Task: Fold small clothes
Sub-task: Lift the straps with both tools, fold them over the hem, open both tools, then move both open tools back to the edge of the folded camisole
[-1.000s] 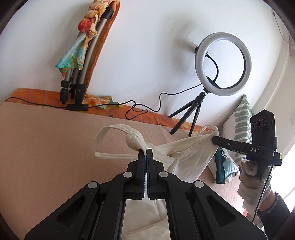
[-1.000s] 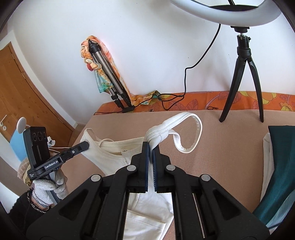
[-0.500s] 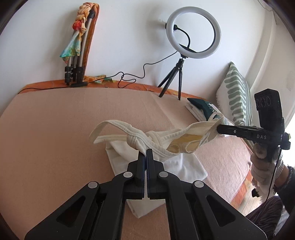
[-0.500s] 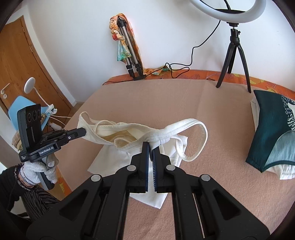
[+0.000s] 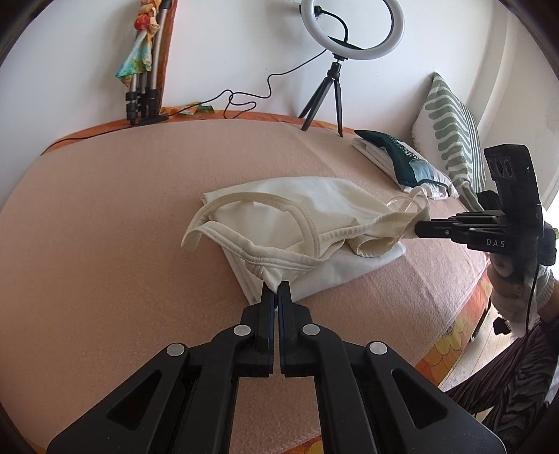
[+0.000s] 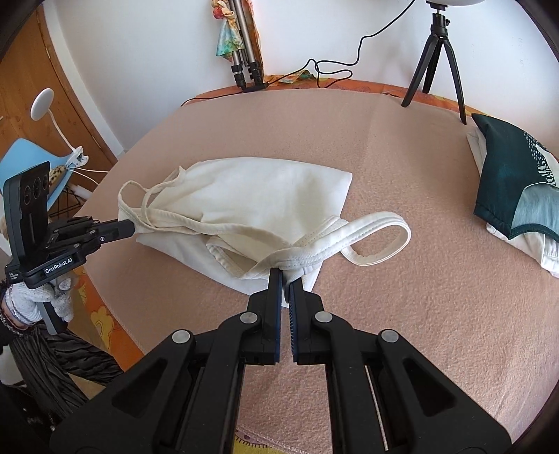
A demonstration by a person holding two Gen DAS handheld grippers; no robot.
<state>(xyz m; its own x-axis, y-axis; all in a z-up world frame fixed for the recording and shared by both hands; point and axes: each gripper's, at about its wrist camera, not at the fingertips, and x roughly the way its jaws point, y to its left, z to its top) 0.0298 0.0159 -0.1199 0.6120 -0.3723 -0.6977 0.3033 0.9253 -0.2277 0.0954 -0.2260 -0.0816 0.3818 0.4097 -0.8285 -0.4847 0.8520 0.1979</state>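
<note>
Pink blanket on the bed [image 5: 104, 216] carries everything you are working with. Your left hand-held gripper [image 5: 276, 290] is clamped on one shoulder of the cream top [image 5: 297, 209], your right hand-held gripper [image 6: 284, 279] on the other; the top lies straight ahead of both, its long axis running across between them, neither hand nearer. Further right of your right hand-held gripper sits one folded pile [image 6: 513, 188]. Count: one top, two grippers, one pile, one ring light [image 5: 353, 29] beyond.
</note>
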